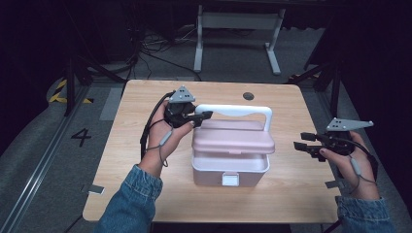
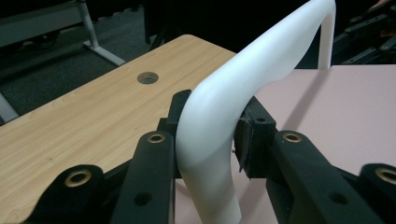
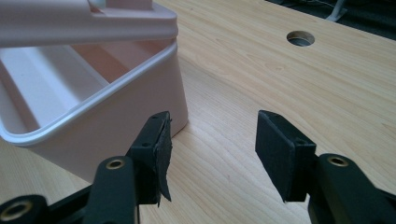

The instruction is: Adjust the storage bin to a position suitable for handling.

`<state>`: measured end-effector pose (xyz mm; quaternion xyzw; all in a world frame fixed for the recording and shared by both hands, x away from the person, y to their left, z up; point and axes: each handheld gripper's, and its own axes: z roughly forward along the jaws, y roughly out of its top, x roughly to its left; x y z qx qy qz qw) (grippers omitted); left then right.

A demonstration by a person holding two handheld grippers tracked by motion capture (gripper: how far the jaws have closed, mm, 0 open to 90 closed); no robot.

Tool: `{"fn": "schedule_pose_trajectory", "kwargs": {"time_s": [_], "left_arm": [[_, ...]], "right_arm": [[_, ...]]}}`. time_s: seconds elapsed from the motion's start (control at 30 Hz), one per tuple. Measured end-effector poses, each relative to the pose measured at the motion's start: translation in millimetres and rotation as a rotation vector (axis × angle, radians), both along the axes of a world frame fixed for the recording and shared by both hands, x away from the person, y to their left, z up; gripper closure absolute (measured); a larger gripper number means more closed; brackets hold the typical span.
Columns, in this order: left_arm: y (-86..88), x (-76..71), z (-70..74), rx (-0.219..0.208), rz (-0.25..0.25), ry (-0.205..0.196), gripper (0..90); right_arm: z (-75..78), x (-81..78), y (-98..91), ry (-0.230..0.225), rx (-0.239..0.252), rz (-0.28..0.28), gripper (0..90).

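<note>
A light wooden worktop (image 1: 145, 194) carries a pale pink storage box (image 1: 229, 171) near its middle, its lid (image 1: 233, 138) lifted clear of the base along the front edge, so a gap shows between the two. In the right gripper view the open corner of the box reveals a bare inner tray. The lid's white carrying handle (image 2: 219, 107) arches above it, and the left tongs (image 1: 203, 116) are clamped on that handle at its left bend (both pads pressed against the white plastic in the left gripper view). The right tongs (image 3: 212, 149) wait off the box's right side with their jaws spread and nothing between them, low over the bare wood. A white latch (image 1: 230, 179) hangs undone on the box's front wall. The opening looks begun but not finished: the lid is raised only partway, and swinging it fully back appears to be what remains.
</note>
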<state>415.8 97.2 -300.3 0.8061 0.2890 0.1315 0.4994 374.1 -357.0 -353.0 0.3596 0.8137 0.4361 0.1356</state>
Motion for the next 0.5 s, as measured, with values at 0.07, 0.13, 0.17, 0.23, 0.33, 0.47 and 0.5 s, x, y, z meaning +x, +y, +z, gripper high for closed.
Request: {"fn": "schedule_pose_trajectory", "kwargs": {"time_s": [0.07,0.13,0.17,0.23,0.33,0.47,0.5], "left_arm": [[0.8,4.1,0.3,-0.018,0.008,0.011,70.6],[1.5,8.1,1.2,-0.029,0.010,0.023,70.6],[1.8,10.4,1.7,-0.030,0.013,0.018,70.6],[0.7,14.2,2.8,-0.021,0.021,0.014,70.9],[-1.7,16.7,4.5,-0.002,0.032,0.008,70.9],[-0.3,19.7,4.0,-0.013,0.030,0.014,70.8],[0.1,19.8,4.2,-0.012,0.028,0.017,70.8]], "right_arm": [[0.7,-0.6,0.0,-0.003,-0.001,0.000,47.0],[1.4,-1.2,1.1,-0.004,0.003,0.005,47.0],[1.8,-1.6,2.0,-0.006,0.003,0.007,47.2],[2.9,-2.5,4.6,-0.011,0.014,0.024,48.6],[5.8,-4.7,14.1,-0.037,0.021,0.042,50.0],[8.4,-6.8,24.6,-0.045,0.051,0.085,51.5],[9.1,-7.9,27.3,-0.045,0.054,0.098,52.4]]}}
